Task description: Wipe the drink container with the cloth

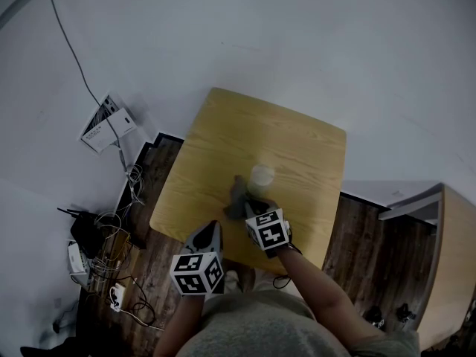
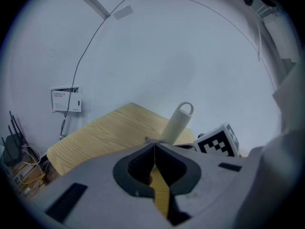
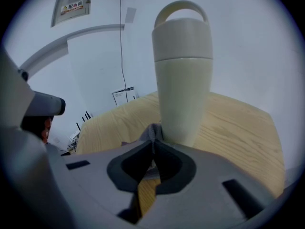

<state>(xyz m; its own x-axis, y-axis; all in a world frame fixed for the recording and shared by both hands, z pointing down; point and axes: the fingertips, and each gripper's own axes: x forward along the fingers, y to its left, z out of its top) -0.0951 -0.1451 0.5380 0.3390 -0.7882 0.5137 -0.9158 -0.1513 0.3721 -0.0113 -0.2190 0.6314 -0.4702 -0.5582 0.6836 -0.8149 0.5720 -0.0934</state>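
Note:
A cream drink container with a loop-handled lid stands upright near the middle of the wooden table. In the right gripper view it fills the frame just beyond the jaws. My right gripper is shut on a grey cloth, and the cloth sits against the container's base. From the head view the cloth lies bunched to the container's left, at my right gripper. My left gripper hovers at the table's near edge, shut with nothing in it. The left gripper view shows the container further off.
The table stands against a white wall. Left of it on the dark floor are tangled cables, a router and a white wall box. A wooden cabinet stands at the right. My right gripper's marker cube shows in the left gripper view.

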